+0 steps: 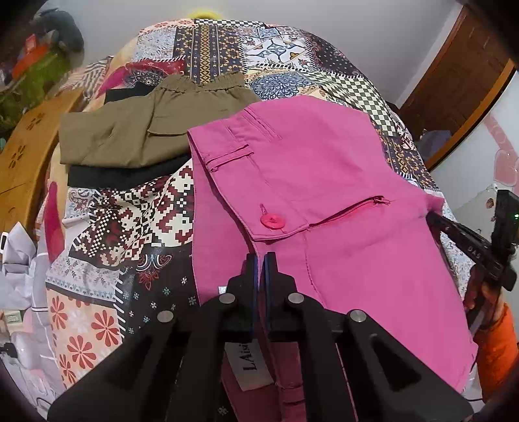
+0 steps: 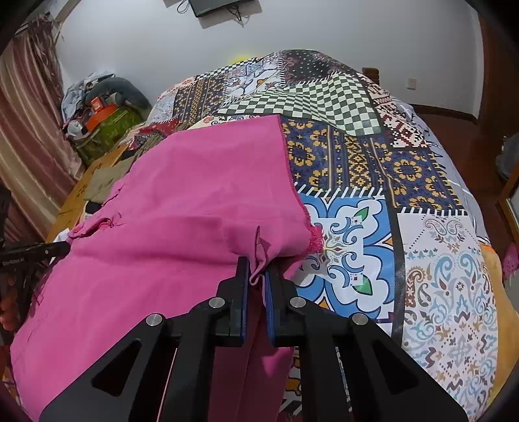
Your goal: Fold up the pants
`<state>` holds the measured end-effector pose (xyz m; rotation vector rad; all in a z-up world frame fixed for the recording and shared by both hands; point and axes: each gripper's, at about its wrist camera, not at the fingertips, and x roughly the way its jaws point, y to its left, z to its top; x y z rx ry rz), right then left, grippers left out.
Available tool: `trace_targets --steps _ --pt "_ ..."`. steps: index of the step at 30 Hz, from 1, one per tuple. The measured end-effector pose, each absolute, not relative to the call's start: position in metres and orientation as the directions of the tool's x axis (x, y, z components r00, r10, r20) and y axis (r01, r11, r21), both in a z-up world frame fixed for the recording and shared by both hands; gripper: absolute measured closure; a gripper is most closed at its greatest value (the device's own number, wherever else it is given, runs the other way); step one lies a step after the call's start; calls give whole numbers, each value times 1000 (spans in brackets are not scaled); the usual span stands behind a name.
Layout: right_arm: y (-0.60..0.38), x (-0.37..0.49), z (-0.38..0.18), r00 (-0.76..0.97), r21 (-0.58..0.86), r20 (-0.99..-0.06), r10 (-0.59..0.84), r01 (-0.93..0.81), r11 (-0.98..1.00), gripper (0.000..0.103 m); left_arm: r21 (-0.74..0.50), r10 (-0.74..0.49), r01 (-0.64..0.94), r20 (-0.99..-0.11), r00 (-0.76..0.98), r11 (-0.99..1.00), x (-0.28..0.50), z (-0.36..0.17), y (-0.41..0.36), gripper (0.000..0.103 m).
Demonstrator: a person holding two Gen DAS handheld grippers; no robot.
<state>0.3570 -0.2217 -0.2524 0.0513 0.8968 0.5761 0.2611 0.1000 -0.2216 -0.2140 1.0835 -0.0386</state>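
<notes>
The pink pants (image 1: 324, 181) lie spread across a patchwork bedspread (image 1: 129, 220), with the waistband end toward the left claw (image 1: 262, 259) and the leg end toward the right claw (image 2: 258, 269). The left claw's two fingers are pressed together on the waistband edge, just below the pink button (image 1: 272, 222) and the zipped pocket; a white label (image 1: 248, 360) hangs under the fingers. In the right wrist view, the right claw pinches a small pucker of pink cloth between its blue pads (image 2: 244, 285), close to the frayed hem (image 2: 313, 238); the fingers stand slightly apart with the fold held between them. The cloth sags a little between the two grips and rests on the bed beyond them. In the left wrist view the other claw shows at the right edge, touching the side of the pants.

Beyond the pink pants, on the left side of the bed, lies a folded olive garment (image 1: 139, 136) on top of a black one (image 1: 123, 177). A wooden board (image 1: 26, 155) borders the bed on that side. The room has white walls, a striped curtain (image 2: 29, 130), a heap of clutter (image 2: 103, 110) in the corner, and a dark screen (image 2: 214, 6) mounted high on the wall.
</notes>
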Motion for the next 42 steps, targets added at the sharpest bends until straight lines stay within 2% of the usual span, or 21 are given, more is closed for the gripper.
trace_targets --steps 6,10,13,16,21,22,24,26,29,31,38,39,40,41,42 --pt "-225 357 -253 488 284 -726 484 -428 858 97 -160 -112 -63 -873 474 985 262 -225 103 93" --pt "-224 353 -250 515 243 -726 455 -428 871 95 -113 -69 -65 -879 472 991 259 -222 109 78" --pt "-225 349 -248 545 167 -735 402 -429 888 94 -5 46 -107 -886 462 994 257 -223 119 78" --pt "-236 352 -250 561 122 -754 342 -392 912 94 -50 15 -137 -898 439 989 253 -227 137 78" --pt "-263 353 -237 557 173 -751 354 -352 920 93 -98 -12 -153 -875 484 983 257 -210 146 78" --pt "-265 354 -233 564 165 -749 348 -350 922 91 -122 -33 -151 -869 493 981 261 -205 146 77" --pt "-267 355 -228 574 166 -741 349 -347 923 72 -150 -58 -143 -860 507 978 273 -198 143 73" --pt "-269 360 -221 589 191 -721 365 -338 922 59 -155 -65 -135 -856 513 979 285 -195 136 65" --pt "-266 370 -219 588 216 -713 382 -335 917 56 -184 -105 -109 -857 505 977 303 -198 125 50" --pt "-263 381 -224 564 254 -718 409 -335 907 50 -199 -130 -101 -874 468 975 314 -207 119 31" --pt "-247 401 -257 454 332 -768 452 -323 886 48 -258 -201 -101 -902 383 961 331 -243 108 30" --pt "-244 403 -262 434 336 -778 455 -323 884 48 -276 -220 -99 -898 382 956 332 -245 109 33" --pt "-243 405 -266 420 339 -785 455 -323 883 48 -303 -247 -93 -890 382 948 333 -245 110 43" --pt "-241 406 -271 403 346 -791 460 -325 880 48 -326 -269 -90 -884 381 941 333 -246 111 48" --pt "-240 406 -274 391 351 -794 465 -329 877 48 -332 -274 -94 -883 381 938 333 -247 112 50"
